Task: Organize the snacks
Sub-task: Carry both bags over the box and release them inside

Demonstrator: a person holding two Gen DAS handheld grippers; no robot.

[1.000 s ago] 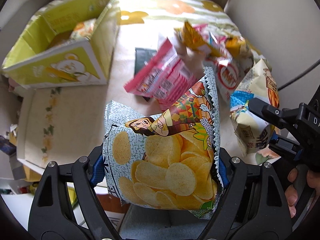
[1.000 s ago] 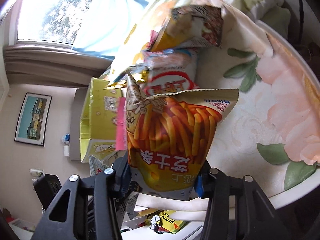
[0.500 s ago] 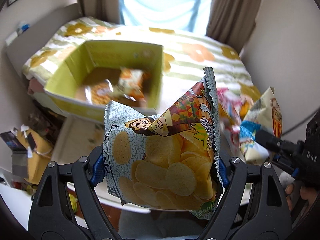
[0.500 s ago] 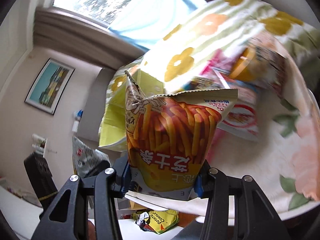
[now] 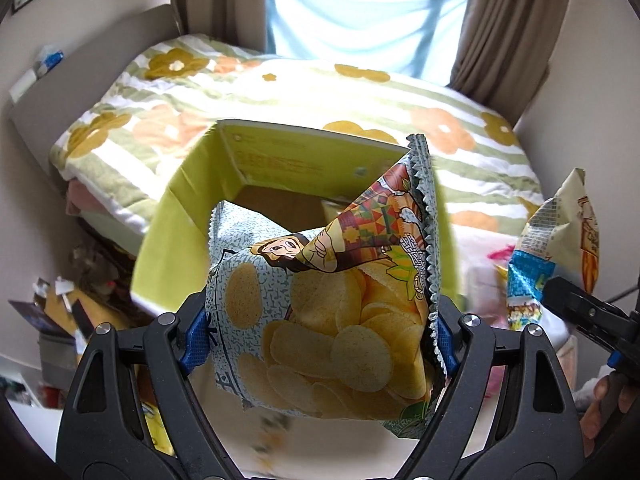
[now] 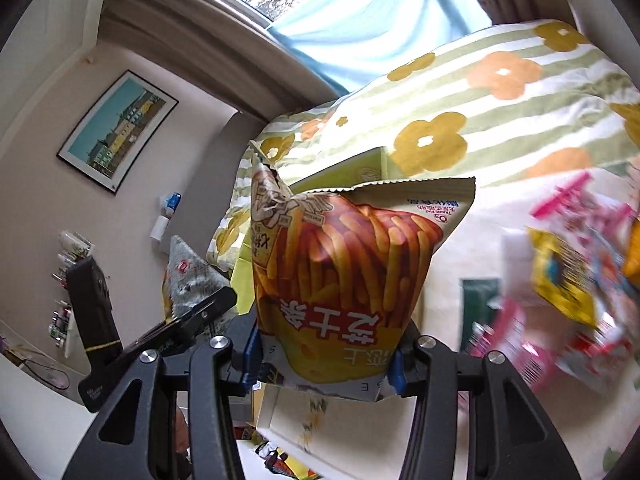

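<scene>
**Two snack bags in the air, box ahead**

We have the potato chip bag (image 5: 320, 320) clamped in our left hand-held gripper (image 5: 320, 332), its blue pads pressing in from both sides on the lower part of the bag. It hangs in the air, and past its top edge lies the open yellow-green box (image 5: 280, 168), which is where we judge it should go. The bag is puffed with air, light and soft; the film is slick and the chips inside will break if squeezed hard. We think the best hold is on the flat crimped seam or a folded side, not across the full belly.

Our right hand-held gripper (image 6: 326, 360) is closed on the fry-stick bag (image 6: 348, 272), gripping it near one end so that the print reads upside down. It too is off the surface, held up in front of the bed's flowered blanket (image 6: 500, 92). It should handle the same way: light, crinkly, easy to crush, and apt to swing if moved fast.

A corner of the box shows just behind the fry-stick bag in the right wrist view. To the right, blurred, a heap of other snack packets (image 6: 560, 272) lies on the tabletop (image 6: 472, 248), well apart from the box. Those remain to be sorted, so we judge the job is partway through.

Behind everything are the window curtain (image 5: 360, 12) and a framed picture (image 6: 118, 130) on the wall.
</scene>
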